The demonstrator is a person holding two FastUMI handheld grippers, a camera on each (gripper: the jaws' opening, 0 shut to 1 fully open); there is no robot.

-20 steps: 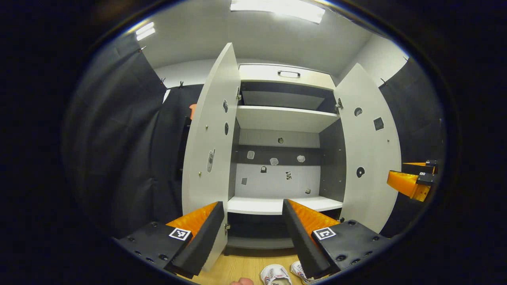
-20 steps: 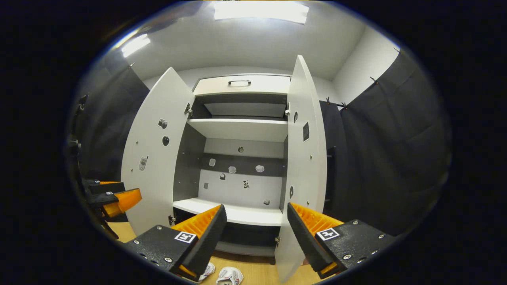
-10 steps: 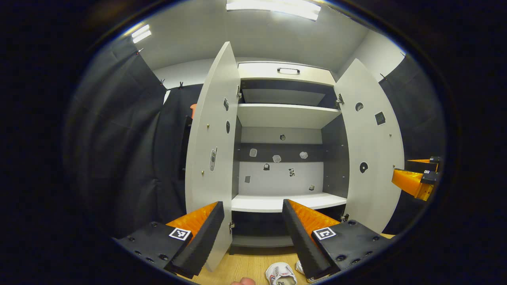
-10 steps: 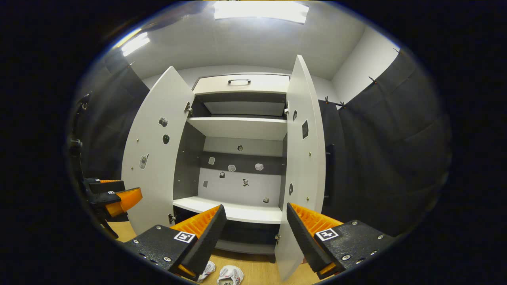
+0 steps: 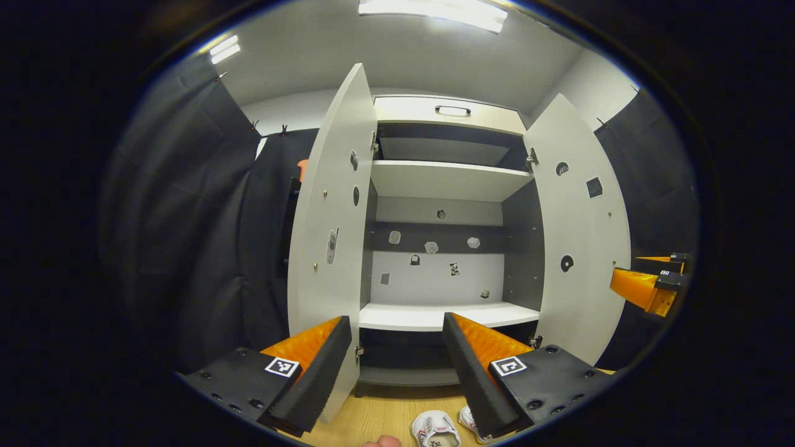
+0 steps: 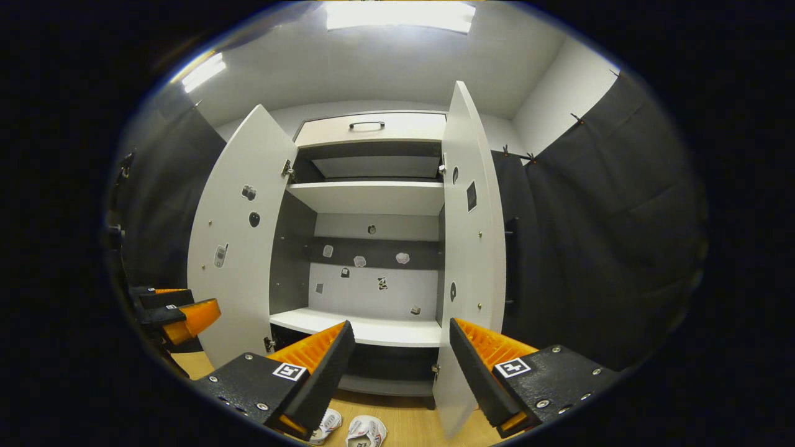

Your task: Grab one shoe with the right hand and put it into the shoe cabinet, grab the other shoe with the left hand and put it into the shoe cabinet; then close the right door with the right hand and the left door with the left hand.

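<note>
The white shoe cabinet (image 5: 441, 180) (image 6: 372, 198) stands ahead with both doors swung wide and bare shelves. Its left door (image 5: 329, 211) (image 6: 239, 248) and right door (image 5: 581, 236) (image 6: 469, 248) face outward. Two white shoes (image 5: 435, 428) (image 6: 366, 429) lie side by side on the wooden floor below the cabinet, partly hidden behind the fingers. My left gripper (image 5: 397, 366) is open and holds nothing, well above the shoes. My right gripper (image 6: 400, 372) is open too, with nothing between its fingers. The other gripper shows far off at each view's edge (image 5: 649, 285) (image 6: 177, 313).
Black cloth walls (image 5: 205, 217) (image 6: 590, 236) close in on both sides of the cabinet. A drawer with a dark handle (image 5: 452, 110) tops the cabinet. Wooden floor (image 5: 379, 416) runs in front of it. A fingertip (image 5: 380, 442) shows at the bottom edge of the left gripper view.
Both views have shifted slightly; the cabinet sits a bit higher and the shoes show a little more in the right gripper view. Both grippers stay open.
</note>
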